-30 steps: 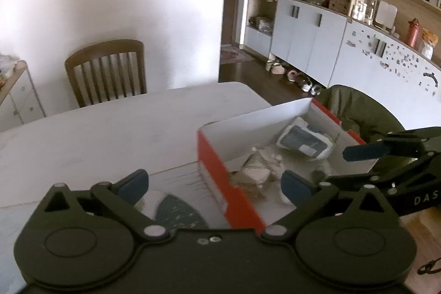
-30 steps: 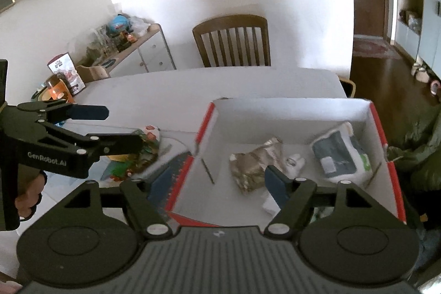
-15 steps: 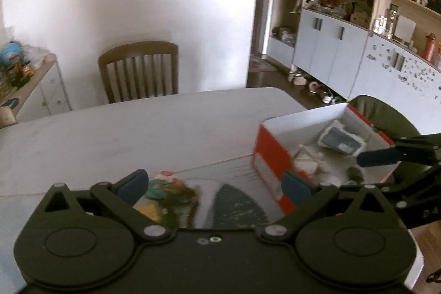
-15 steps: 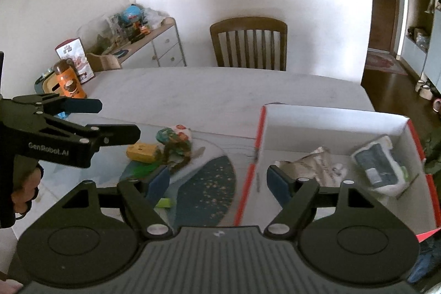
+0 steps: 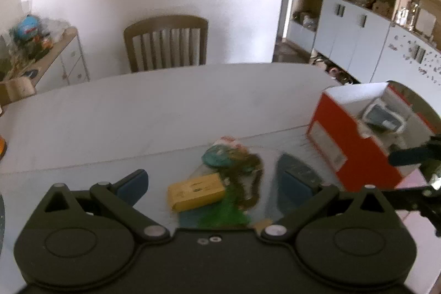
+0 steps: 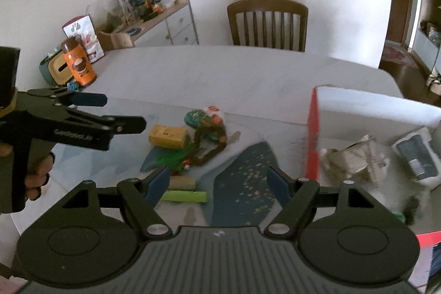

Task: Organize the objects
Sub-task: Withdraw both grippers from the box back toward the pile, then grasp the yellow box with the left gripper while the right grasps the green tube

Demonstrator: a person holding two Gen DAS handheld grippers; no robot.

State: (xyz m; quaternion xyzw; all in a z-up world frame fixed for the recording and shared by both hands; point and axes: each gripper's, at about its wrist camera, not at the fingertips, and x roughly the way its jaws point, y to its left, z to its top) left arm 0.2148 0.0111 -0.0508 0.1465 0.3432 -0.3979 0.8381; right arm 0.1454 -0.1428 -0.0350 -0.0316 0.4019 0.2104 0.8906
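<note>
Holding both my claws — left gripper [image 5: 215,185], right gripper [image 6: 217,181] — apart and empty; red box [image 6: 312,134] contains crumpled paper [image 6: 355,159] and a grey-white pouch [image 6: 416,156].

The box [image 6: 312,141] is bright red outside and plain white within, and the table [image 6: 220,73] is pale grey-white. In the loose pile lie a mustard-yellow block [image 6: 167,136], a teal disc [image 5: 217,158], a brown looped cord [image 6: 212,145] and a lime-green stick [image 6: 184,196], beside a dark blue mat [image 6: 242,183] flecked with pale specks. At the far edge stands an orange bottle [image 6: 78,62] with a brown cap.
</note>
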